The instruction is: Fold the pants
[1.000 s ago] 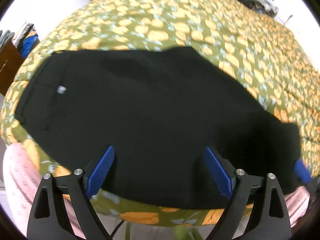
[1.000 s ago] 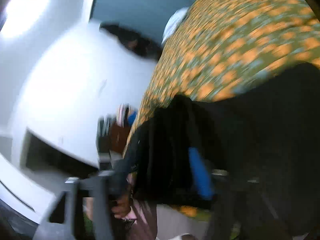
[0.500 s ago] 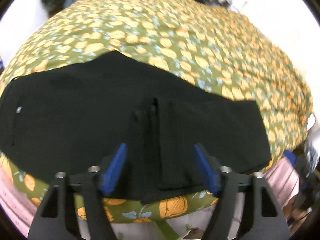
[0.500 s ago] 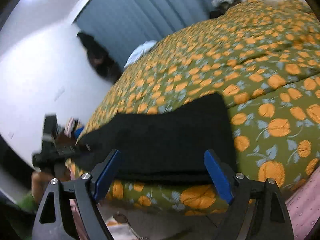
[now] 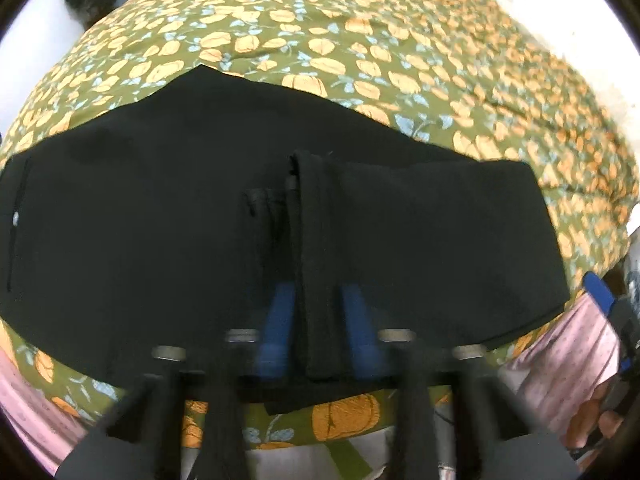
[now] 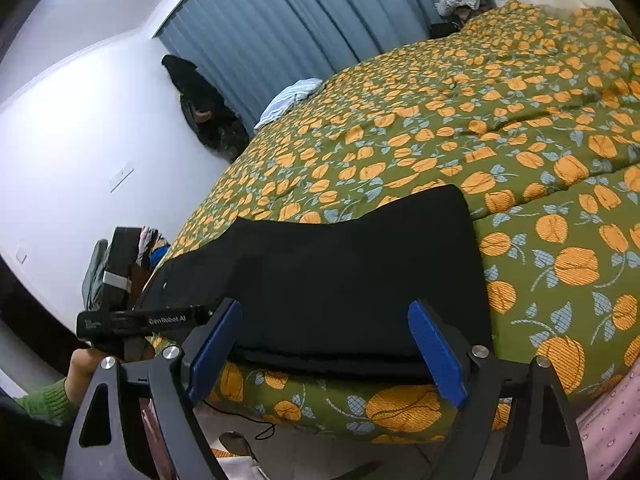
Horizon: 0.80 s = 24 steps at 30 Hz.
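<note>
We see the left gripper (image 5: 318,320) has just closed, now apparently pinching a raised fold of the black pants (image 5: 160,220) on the floral quilt (image 5: 400,60), while the right gripper (image 6: 326,354) waits spread at their near edge, so a fold can begin.

One text can be read: "GenRobot.AI", in pale letters on the black bar of the left gripper (image 6: 132,322), seen from the right wrist. A smaller mark beside it is too small to read.
</note>
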### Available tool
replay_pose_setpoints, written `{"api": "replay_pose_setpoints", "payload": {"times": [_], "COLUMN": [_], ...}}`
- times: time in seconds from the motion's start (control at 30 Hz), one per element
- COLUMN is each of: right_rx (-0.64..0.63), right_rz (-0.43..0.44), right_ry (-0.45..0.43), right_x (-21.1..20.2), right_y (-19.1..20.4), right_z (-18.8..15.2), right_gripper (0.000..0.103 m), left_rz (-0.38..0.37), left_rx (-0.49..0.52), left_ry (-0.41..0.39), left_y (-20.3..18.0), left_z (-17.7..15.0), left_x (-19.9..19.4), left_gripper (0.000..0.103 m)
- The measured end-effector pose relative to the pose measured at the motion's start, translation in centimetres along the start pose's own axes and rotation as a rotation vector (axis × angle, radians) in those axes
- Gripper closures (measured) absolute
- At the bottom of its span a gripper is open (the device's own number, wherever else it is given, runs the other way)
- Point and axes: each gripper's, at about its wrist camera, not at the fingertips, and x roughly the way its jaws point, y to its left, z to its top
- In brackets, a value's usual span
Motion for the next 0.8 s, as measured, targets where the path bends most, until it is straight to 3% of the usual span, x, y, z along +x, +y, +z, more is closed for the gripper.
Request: {"api": "replay_pose_setpoints", "payload": {"times": [0.03, 0.17, 0.27, 0.4, 0.5, 0.57, 0.6, 0.67, 0.77, 0.8], "right_rx": [0.009, 0.031, 0.038, 0.045, 0.009, 0.037, 0.083, 0.158, 0.145, 0.132], "right_rz": [-0.004, -0.02, -0.024, -0.01, 0.038, 0.101, 0.129, 0.11, 0.139, 0.16], "right_ry": [-0.006, -0.041, -0.052, -0.009, 0.012, 0.087, 0.18, 0.393, 0.344, 0.32], "right_x": [-0.2, -1.0, -1.2, 0.0, 0.9, 2.8, 4.9, 9.1, 8.2, 7.6], "right_y": [-0.1, -0.5, -0.8, -0.9, -0.4, -0.9, -1.8, -3.6, -3.0, -2.6], "right_z": [0.0, 0.2, 0.3, 0.7, 1.8, 2.2, 1.8, 0.6, 2.4, 3.6], "right_gripper": [0.018, 0.018, 0.018, 0.018, 0.018, 0.013, 0.007, 0.007, 0.008, 0.008], "left_rz": [-0.011, -0.056, -0.022, 0.022, 0.037, 0.047, 0.053, 0.054, 0.064, 0.076], "left_rx": [0.001, -0.008, 0.008, -0.031, -0.017, 0.001, 0.005, -0.002, -0.005, -0.005], "left_ry": [-0.007, -0.063, -0.109, 0.015, 0.004, 0.003, 0.006, 0.011, 0.01, 0.007], "left_y": [0.2, 0.5, 1.1, 2.8, 2.3, 1.8, 1.8, 2.1, 2.1, 2.1], "left_z": [-0.1, -0.3, -1.1, -2.2, -2.2, -2.1, -2.0, -2.0, -1.8, -1.7], "left_x": [-0.4, -3.5, -5.2, -0.9, -0.6, -0.5, -0.4, -0.3, -0.7, -0.7], "left_gripper": [0.1, 0.101, 0.101, 0.1, 0.099, 0.098, 0.097, 0.094, 0.088, 0.076]}}
